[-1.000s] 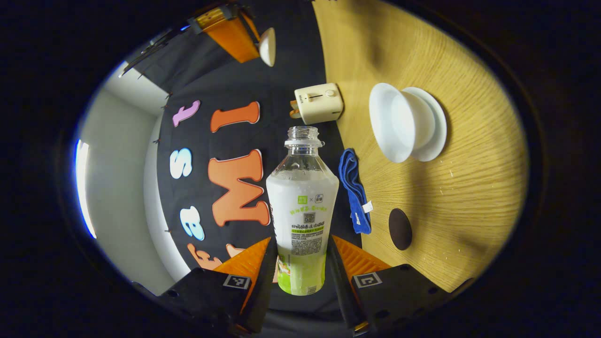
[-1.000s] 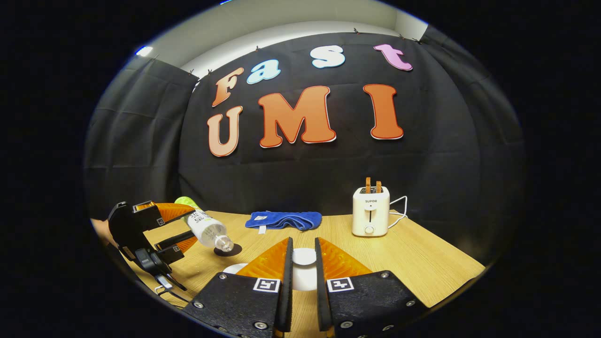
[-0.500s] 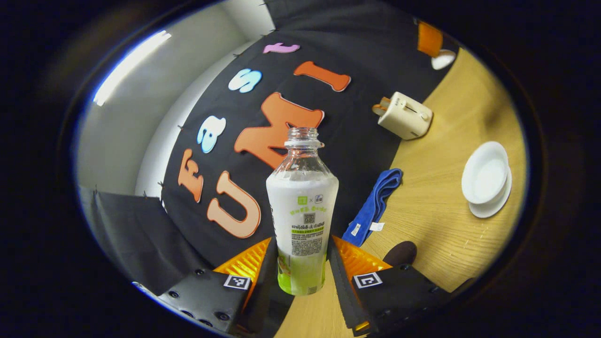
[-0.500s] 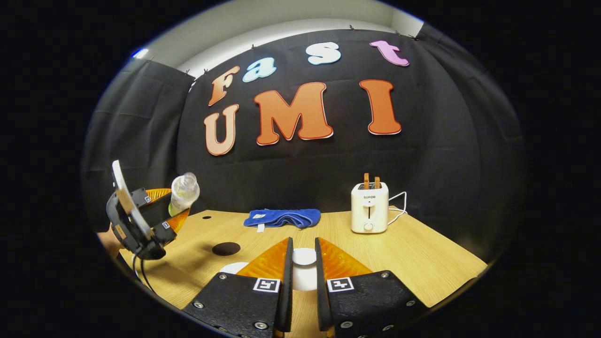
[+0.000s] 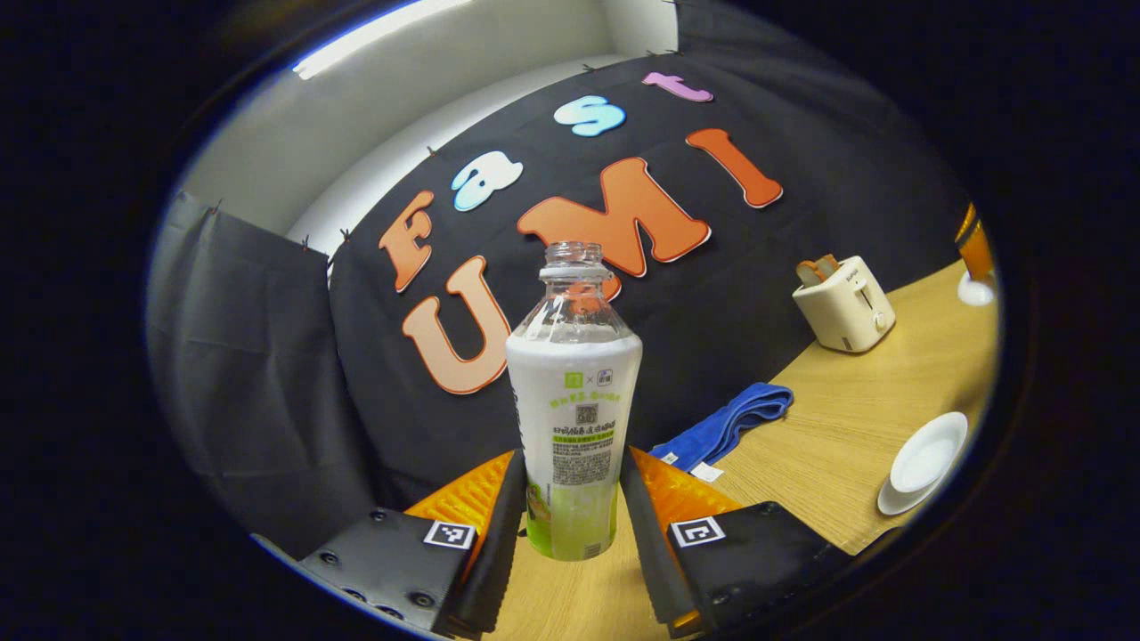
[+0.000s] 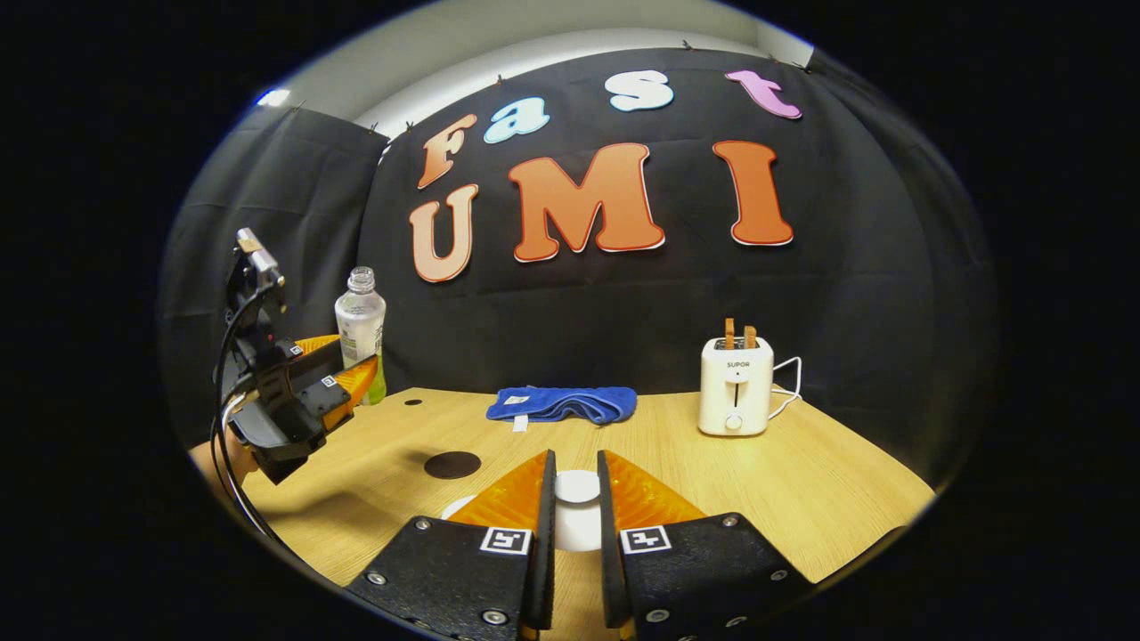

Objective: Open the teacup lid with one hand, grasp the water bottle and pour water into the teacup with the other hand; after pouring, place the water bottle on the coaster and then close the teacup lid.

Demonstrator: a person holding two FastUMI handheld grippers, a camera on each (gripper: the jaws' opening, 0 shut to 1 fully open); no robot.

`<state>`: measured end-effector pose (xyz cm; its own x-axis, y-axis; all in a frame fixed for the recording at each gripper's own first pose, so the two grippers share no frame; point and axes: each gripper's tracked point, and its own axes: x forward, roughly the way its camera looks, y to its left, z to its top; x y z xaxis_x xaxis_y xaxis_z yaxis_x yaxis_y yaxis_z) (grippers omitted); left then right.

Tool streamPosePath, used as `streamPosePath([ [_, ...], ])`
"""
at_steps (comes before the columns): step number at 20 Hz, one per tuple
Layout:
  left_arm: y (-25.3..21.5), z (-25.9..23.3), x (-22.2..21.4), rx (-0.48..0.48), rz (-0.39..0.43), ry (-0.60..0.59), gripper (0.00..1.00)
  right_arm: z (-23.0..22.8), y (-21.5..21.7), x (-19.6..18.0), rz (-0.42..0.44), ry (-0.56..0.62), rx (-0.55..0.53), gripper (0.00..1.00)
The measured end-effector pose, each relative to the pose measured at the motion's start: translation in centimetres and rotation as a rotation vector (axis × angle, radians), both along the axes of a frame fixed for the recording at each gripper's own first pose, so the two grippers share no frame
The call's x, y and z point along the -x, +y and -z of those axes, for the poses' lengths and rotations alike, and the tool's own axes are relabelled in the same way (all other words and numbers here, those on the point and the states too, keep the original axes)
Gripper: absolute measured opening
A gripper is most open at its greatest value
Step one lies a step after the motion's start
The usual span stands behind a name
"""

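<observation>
I think the pouring is done. My left gripper (image 5: pixel 570 499) is clamped on the bottle (image 5: pixel 574 409) — upright, off the tabletop (image 6: pixel 802 481). Next I must set it on the coaster (image 6: pixel 451 464). My right gripper (image 6: pixel 576 499) pinches the lid (image 6: pixel 577 486). The cup (image 5: pixel 928 452) sits open. The toaster (image 6: pixel 736 397) says SUPOR.

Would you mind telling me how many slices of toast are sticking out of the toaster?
2: both slices stand side by side in the toaster, at the table's far right by the wall. Any others inside would be hidden.
</observation>
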<state>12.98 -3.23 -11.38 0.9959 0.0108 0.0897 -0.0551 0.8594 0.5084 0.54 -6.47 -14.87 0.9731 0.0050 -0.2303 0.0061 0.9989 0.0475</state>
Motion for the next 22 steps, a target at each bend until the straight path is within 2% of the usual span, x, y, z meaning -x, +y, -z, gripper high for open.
streamPosePath([
  [3, -0.4, 1.7, -0.7, 0.166, 0.031, 0.052, 0.62, 0.5, 0.9, -0.3, -0.022, 0.012, 0.006, 0.22],
  [5, -0.3, 2.1, -1.6, 0.298, 0.037, 0.085, 0.65, 1.0, 1.4, -0.5, -0.033, 0.024, 0.012, 0.22],
  [6, -0.1, 2.5, -2.1, 0.363, 0.035, 0.095, 0.62, 1.2, 1.7, -0.6, -0.040, 0.029, 0.017, 0.22],
  [7, 0.1, 2.6, -2.6, 0.423, 0.036, 0.108, 0.65, 1.3, 1.9, -0.7, -0.045, 0.033, 0.021, 0.22],
  [10, 0.5, 4.3, -4.0, 0.576, 0.045, 0.165, 0.63, 1.6, 2.6, -1.0, -0.062, 0.041, 0.028, 0.22],
  [11, 0.5, 4.8, -4.4, 0.615, 0.049, 0.186, 0.65, 1.7, 2.9, -1.0, -0.068, 0.043, 0.031, 0.22],
  [13, 0.0, 6.3, -5.4, 0.653, 0.054, 0.239, 0.65, 2.0, 3.3, -1.2, -0.077, 0.050, 0.034, 0.22],
  [18, -2.0, 9.5, -6.5, 0.670, 0.080, 0.335, 0.63, 2.1, 4.3, -1.3, -0.099, 0.057, 0.039, 0.22],
  [19, -2.2, 10.1, -6.5, 0.672, 0.079, 0.353, 0.67, 2.2, 4.4, -1.3, -0.101, 0.057, 0.041, 0.22],
  [21, -2.3, 11.3, -7.0, 0.675, 0.075, 0.383, 0.63, 2.3, 4.5, -1.3, -0.105, 0.057, 0.043, 0.22],
  [22, -2.4, 11.9, -7.0, 0.669, 0.071, 0.396, 0.65, 2.3, 4.5, -1.3, -0.105, 0.059, 0.042, 0.22],
])
